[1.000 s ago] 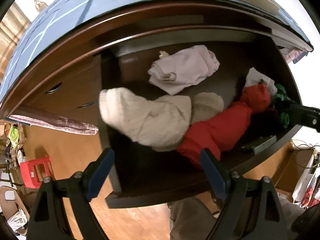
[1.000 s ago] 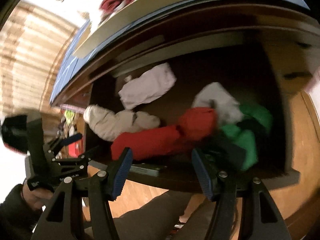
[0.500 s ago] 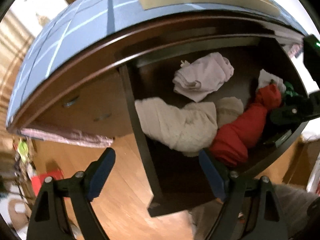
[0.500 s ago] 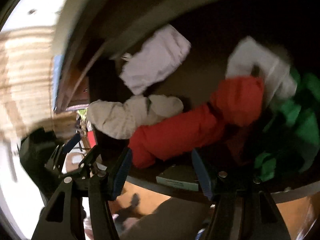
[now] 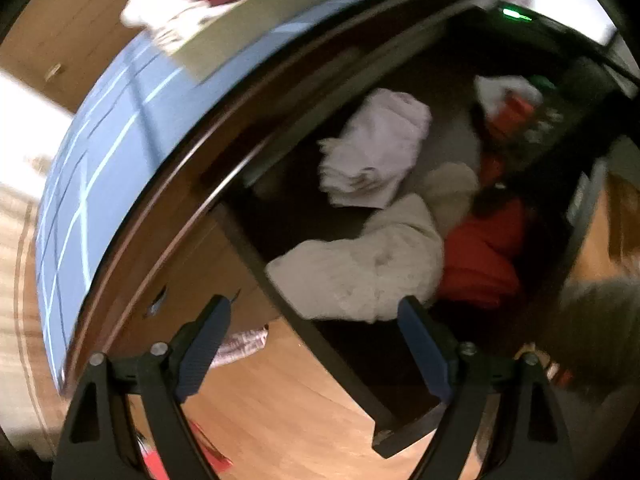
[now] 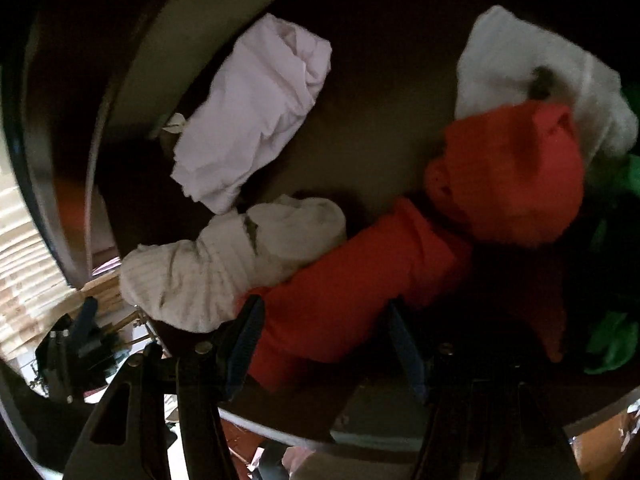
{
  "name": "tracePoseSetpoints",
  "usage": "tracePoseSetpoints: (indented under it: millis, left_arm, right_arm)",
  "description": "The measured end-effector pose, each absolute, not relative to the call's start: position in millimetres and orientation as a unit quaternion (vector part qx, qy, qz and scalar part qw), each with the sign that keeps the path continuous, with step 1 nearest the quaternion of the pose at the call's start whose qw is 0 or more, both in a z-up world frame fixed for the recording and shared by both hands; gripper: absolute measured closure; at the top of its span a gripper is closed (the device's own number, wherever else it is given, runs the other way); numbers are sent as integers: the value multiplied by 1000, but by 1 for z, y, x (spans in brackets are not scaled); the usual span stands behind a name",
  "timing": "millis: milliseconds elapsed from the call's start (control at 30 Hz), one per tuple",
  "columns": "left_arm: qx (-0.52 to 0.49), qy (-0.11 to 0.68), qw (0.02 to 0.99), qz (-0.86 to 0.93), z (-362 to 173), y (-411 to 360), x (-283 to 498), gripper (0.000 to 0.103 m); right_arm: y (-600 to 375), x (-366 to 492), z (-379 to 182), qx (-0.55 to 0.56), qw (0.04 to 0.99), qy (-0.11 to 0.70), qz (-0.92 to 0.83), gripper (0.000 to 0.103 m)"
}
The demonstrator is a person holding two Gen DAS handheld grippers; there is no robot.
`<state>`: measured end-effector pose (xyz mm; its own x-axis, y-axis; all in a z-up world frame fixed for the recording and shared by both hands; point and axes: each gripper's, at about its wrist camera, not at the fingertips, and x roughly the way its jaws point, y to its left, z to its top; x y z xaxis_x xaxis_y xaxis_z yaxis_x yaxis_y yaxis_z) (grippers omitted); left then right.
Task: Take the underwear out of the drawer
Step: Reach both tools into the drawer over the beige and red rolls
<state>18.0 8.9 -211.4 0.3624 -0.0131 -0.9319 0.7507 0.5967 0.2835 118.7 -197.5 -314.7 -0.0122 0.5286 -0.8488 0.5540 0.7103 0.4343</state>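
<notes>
My right gripper (image 6: 324,344) open astride the red garment (image 6: 360,280) in the drawer (image 6: 280,424), cream garment (image 6: 224,268) left of red, my left gripper (image 5: 312,344) open, empty, above the drawer's corner.

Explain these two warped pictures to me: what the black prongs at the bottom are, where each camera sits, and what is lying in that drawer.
No robot here: a person holds a hand tool in each hand, each with two fingers and a wide-angle camera looking along them, which bends the picture. The black prongs with blue pads are those fingers.

The left wrist view shows the left gripper, open and empty, above the dark wooden drawer and the floor beside it.

The right wrist view is closer in. The right gripper is open, its fingers either side of the near end of a red garment; whether the pads press on it I cannot tell.

Also in the drawer: a pale folded cloth, a cream knitted piece, a white piece and something green. Nothing is lifted yet.
</notes>
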Motion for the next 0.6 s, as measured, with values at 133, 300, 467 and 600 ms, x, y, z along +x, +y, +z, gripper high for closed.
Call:
tracePoseSetpoints:
  millis: [133, 300, 467, 600]
  left_arm:
    - [415, 485, 708, -301, -219, -7, 16, 16]
    - [446, 486, 674, -332, -236, -25, 24, 16]
    - [461, 513, 638, -342, -258, -40, 31, 15]
    - [472, 536, 610, -345, -271, -51, 34, 15]
  right_arm:
    - [-186, 122, -314, 341, 605, 719, -4, 43]
    - [-195, 122, -300, 314, 647, 695, 3, 66]
    - [-206, 125, -276, 254, 700, 667, -1, 80]
    - [-198, 134, -254, 141, 747, 650, 23, 98]
